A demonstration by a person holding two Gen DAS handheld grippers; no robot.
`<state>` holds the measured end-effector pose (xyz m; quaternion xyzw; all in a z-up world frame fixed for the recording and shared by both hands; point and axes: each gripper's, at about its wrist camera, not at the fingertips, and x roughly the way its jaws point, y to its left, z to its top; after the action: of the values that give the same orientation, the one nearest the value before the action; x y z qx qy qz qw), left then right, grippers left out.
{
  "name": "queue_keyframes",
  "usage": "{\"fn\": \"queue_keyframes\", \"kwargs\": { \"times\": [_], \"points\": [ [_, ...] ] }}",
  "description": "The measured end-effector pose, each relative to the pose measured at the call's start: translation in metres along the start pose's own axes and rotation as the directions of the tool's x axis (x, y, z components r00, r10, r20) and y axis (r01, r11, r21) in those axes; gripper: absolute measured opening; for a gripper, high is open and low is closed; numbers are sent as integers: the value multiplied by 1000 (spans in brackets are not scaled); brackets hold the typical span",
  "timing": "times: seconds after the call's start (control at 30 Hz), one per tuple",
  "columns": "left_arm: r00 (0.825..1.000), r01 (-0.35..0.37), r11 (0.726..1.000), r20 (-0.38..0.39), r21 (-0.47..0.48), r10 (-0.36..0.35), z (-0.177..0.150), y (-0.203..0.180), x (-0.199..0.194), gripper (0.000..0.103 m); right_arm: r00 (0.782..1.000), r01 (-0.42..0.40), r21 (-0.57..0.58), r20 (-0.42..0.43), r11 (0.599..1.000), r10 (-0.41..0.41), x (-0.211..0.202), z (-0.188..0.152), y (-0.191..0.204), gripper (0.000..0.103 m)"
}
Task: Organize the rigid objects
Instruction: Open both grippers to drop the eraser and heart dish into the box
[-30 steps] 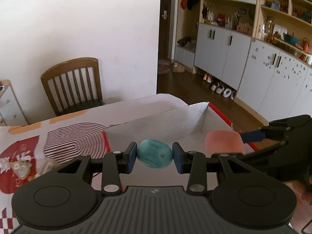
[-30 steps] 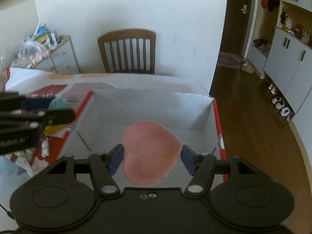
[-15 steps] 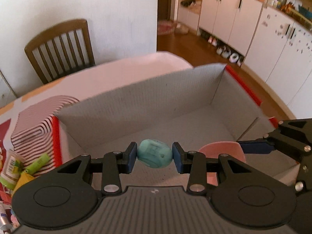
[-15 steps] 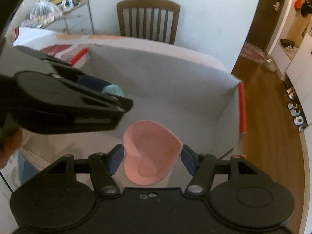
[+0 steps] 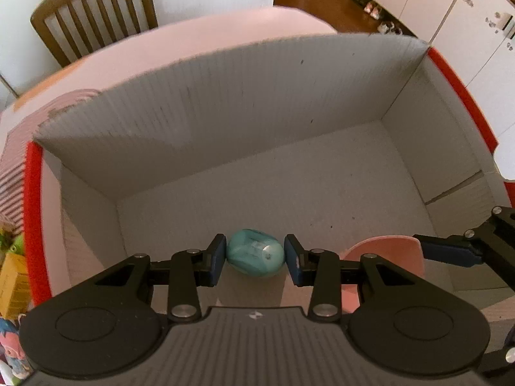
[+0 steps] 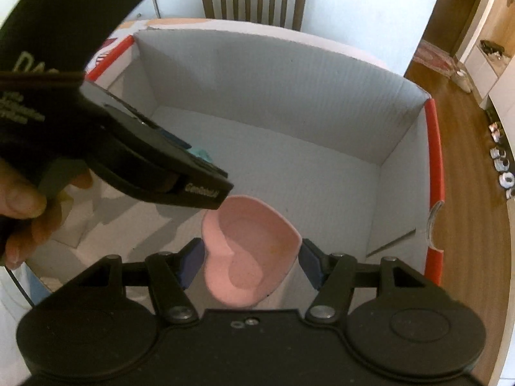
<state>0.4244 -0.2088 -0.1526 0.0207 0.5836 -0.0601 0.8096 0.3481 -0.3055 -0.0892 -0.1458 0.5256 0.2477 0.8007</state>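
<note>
My left gripper (image 5: 255,259) is shut on a teal egg-shaped stone (image 5: 255,256) and holds it low inside a white cardboard box with red edges (image 5: 225,122). My right gripper (image 6: 251,259) is shut on a pink heart-shaped dish (image 6: 249,254), held inside the same box (image 6: 289,90), to the right of the left gripper. The dish (image 5: 386,254) shows in the left wrist view with a right fingertip (image 5: 447,252) on it. The left gripper body (image 6: 128,148) crosses the right wrist view, with a bit of the teal stone (image 6: 200,153) behind it.
The box stands on a table with a patterned cloth (image 5: 13,160). Small items, a yellow pack (image 5: 13,283) among them, lie left of the box. A wooden chair (image 5: 93,16) stands behind the table. White cabinets (image 5: 450,6) and wooden floor are to the right.
Both grippers have tilted down and moved lower into the box, each keeping its object. The left gripper now crosses close in front of the right wrist camera.
</note>
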Motion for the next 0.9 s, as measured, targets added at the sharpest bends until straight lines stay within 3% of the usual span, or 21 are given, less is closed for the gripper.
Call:
{"fn": "queue_keyframes", "kwargs": {
  "times": [0.27, 0.33, 0.43, 0.9],
  "points": [
    [999, 23, 1000, -24, -10, -24, 1, 2, -1, 39, 999, -30, 23, -14, 999, 30, 2, 5, -7, 67],
    [1000, 24, 1000, -10, -7, -24, 1, 1, -4, 40, 999, -33, 23, -9, 999, 33, -1, 4, -8, 71],
    [999, 30, 1000, 17, -8, -30, 2, 6, -10, 50, 999, -36, 29, 0, 999, 36, -2, 4, -16, 74],
    [989, 9, 1000, 145, 13, -11, -24, 0, -66, 50, 999, -24, 42, 28, 999, 23, -13, -3, -19, 74]
  ]
}}
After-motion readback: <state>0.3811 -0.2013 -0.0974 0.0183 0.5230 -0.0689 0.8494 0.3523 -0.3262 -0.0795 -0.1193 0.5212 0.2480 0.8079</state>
